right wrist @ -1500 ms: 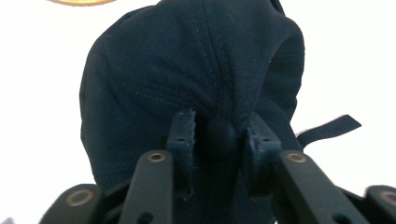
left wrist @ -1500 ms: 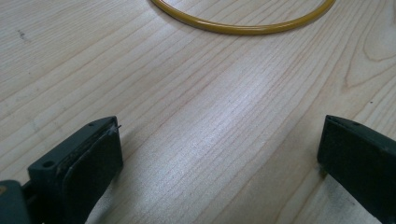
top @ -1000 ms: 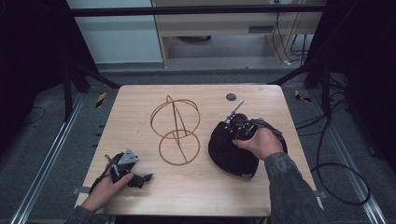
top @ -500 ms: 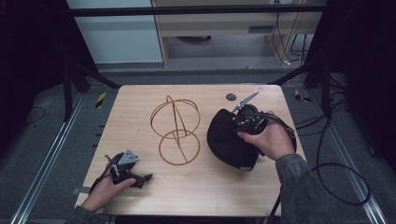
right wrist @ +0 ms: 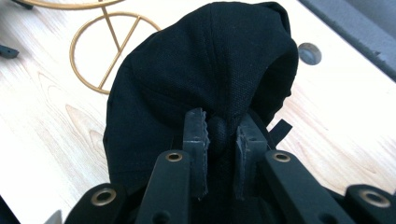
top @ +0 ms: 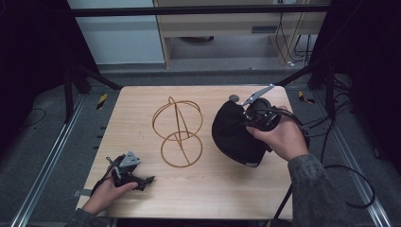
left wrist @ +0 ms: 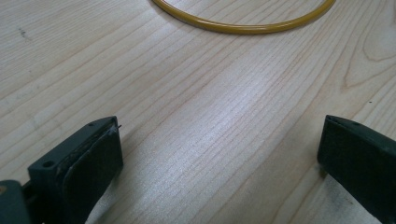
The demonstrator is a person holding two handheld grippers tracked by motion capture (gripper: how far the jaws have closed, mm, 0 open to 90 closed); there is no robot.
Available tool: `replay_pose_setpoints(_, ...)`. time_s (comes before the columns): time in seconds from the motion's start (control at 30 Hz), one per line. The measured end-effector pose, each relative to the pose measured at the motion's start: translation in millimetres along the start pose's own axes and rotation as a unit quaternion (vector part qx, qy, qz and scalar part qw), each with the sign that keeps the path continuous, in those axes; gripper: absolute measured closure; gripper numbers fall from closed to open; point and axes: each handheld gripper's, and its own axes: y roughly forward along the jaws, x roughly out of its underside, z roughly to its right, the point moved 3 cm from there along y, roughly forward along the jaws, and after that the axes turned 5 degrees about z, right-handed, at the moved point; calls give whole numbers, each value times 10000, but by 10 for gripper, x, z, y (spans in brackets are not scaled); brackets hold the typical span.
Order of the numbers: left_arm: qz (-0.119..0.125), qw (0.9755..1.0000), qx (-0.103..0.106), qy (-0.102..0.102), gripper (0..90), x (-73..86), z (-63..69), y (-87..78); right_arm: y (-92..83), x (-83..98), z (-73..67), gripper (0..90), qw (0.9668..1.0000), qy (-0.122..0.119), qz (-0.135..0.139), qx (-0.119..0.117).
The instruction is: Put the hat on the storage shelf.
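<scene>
Black cap [top: 235,132] sits at about three o'clock on the wooden table [top: 142,109] in the high view, pinched by the right gripper [top: 253,116], which a hand [top: 283,139] holds over its far edge; a gold wire stand [top: 177,132] rises at the table's centre, and at seven o'clock the left gripper [top: 142,181] lies low under the other hand [top: 108,194]. A small dark disc [top: 233,98], possibly a hole cover, lies at one o'clock. Grey floor and a pale cabinet lie beyond the table. From the left gripper view, the jaws stand wide apart over bare wood grain, with the stand's round base ring [left wrist: 243,23] curving across at twelve o'clock. From the right gripper view, the jaws are clamped on a fold of the cap's fabric [right wrist: 205,70], a detail too small to read from above; the stand [right wrist: 105,51] shows at ten o'clock and the disc [right wrist: 309,53] at two.
</scene>
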Motion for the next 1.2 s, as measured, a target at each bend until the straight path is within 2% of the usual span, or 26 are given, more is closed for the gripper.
replay_pose_setpoints(0.3,0,10000,-1,1,0,0,0,0,-158,-14,53,781,9999,26,101,103)
replay_pose_setpoints(0.8,0,10000,-1,2,0,0,0,0,-326,-198,63,782,9992,4,352,181)
replay_pose_setpoints(1.2,-13,10000,5,2,0,0,0,-3,-591,-386,83,782,9977,-16,584,342)
